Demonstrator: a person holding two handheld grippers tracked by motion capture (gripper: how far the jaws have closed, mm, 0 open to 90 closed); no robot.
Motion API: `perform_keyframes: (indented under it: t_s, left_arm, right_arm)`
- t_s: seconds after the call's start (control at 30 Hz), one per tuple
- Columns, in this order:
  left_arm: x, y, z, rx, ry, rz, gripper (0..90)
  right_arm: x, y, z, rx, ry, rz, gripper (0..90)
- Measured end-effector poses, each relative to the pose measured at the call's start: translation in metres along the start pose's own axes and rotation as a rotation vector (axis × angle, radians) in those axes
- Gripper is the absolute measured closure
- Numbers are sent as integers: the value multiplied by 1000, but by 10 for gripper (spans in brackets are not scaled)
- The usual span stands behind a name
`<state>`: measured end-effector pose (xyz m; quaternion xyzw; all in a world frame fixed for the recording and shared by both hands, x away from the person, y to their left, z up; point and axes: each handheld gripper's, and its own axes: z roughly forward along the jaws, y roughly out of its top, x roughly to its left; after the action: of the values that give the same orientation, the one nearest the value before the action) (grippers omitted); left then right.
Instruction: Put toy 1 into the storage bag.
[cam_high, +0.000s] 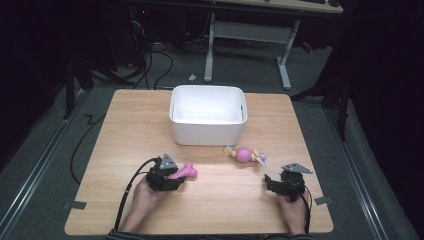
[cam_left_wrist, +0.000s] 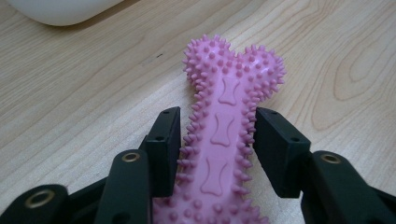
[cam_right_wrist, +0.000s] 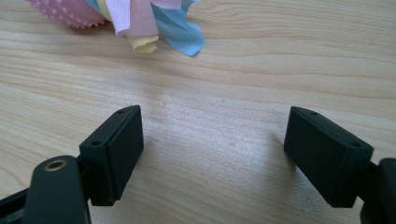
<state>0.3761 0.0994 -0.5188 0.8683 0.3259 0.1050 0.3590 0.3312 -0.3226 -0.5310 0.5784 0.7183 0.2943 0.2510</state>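
Pink, nubby bone toy (cam_left_wrist: 223, 126) sits clamped in left gripper (cam_left_wrist: 217, 144).

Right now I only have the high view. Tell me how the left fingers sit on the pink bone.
Observer: The left gripper straddles the pink bone at its shaft, pads touching the spikes on both sides.
Operator: Report the right one.
Observer: The right gripper is open, nothing between its fingers.
Operator: Say what lies ahead of it.
Observer: Pink, yellow and blue cloth strips trailing from the spiky ball toy.
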Motion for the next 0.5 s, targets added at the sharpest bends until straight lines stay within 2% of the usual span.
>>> perform_keyframes:
  t_s: [0.5]
  left_arm:
    - [0,1,-1,-4,-15,6,586]
  right_arm:
    - [0,0,0,0,1,0,201]
